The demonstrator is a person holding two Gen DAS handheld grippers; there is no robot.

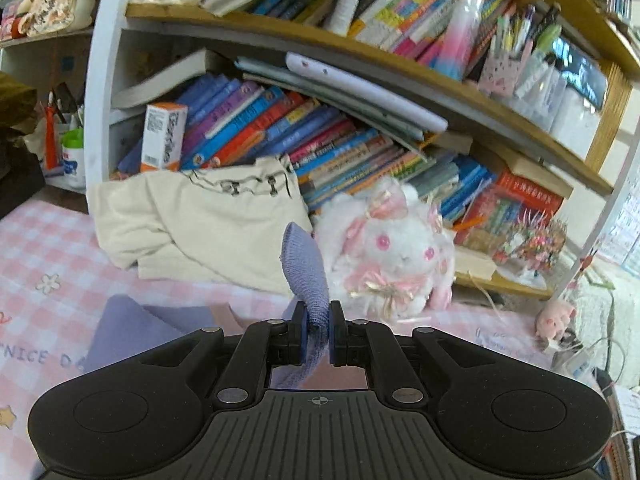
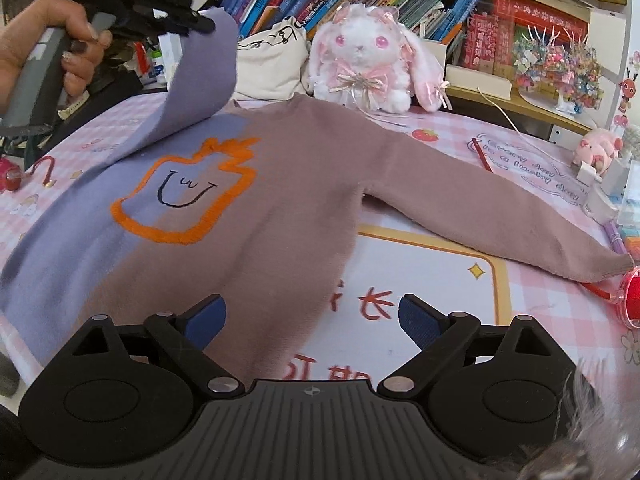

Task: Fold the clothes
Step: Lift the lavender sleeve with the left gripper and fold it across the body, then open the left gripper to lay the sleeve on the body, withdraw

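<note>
Sweater (image 2: 280,184) was lying flat on the pink checked tabletop (image 2: 460,144), half lilac, half dusty pink, with an orange outline doodle (image 2: 184,196) on the chest. The left gripper (image 1: 319,334) had its fingers clamped tight on the lilac sleeve cuff (image 1: 306,268), and from the right wrist camera that sleeve (image 2: 200,80) was lifted up over the body while the pink sleeve (image 2: 500,216) stayed stretched out to the side. The right gripper (image 2: 312,320) hovered over the hem with fingers spread wide, nothing between them. A white plush bunny (image 2: 364,60) sat by the bookshelf (image 1: 360,52), next to a cream tote bag (image 1: 200,216).
</note>
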